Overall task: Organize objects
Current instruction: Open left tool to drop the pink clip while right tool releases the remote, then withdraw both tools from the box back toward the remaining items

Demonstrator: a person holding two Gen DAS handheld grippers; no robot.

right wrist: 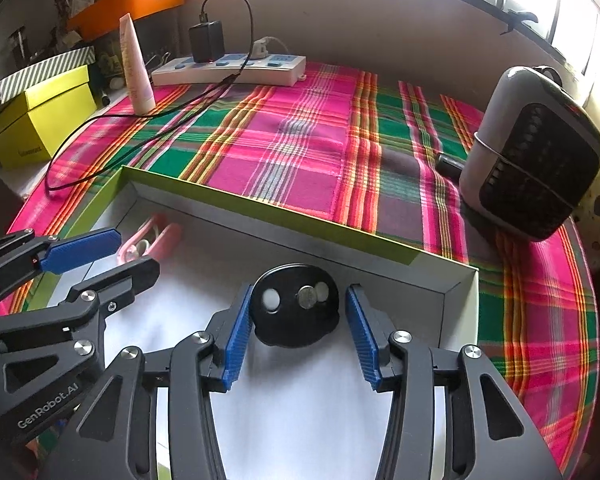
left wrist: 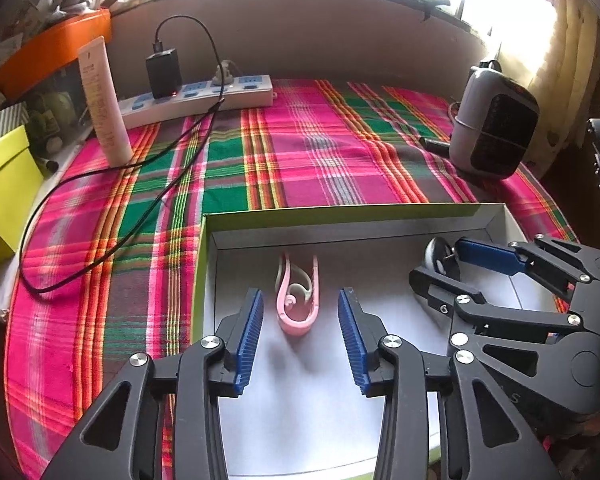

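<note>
A shallow white box with a green rim (left wrist: 340,213) (right wrist: 260,204) lies on the plaid cloth. A pink clip (left wrist: 298,294) (right wrist: 150,240) lies flat on the box floor. My left gripper (left wrist: 300,336) is open just above and behind it, one pad on each side, not touching. It also shows in the right wrist view (right wrist: 112,256). A black oval object with round silver and white spots (right wrist: 296,304) (left wrist: 440,260) lies in the box's right part. My right gripper (right wrist: 296,336) (left wrist: 448,268) is open around it; whether its left pad touches it I cannot tell.
A white power strip (left wrist: 196,98) (right wrist: 228,68) with a black charger and trailing cable, and a standing cream tube (left wrist: 104,104) (right wrist: 136,68), are at the back left. A grey speaker-like device (left wrist: 492,120) (right wrist: 532,152) stands at the right. A yellow box (right wrist: 44,116) sits far left.
</note>
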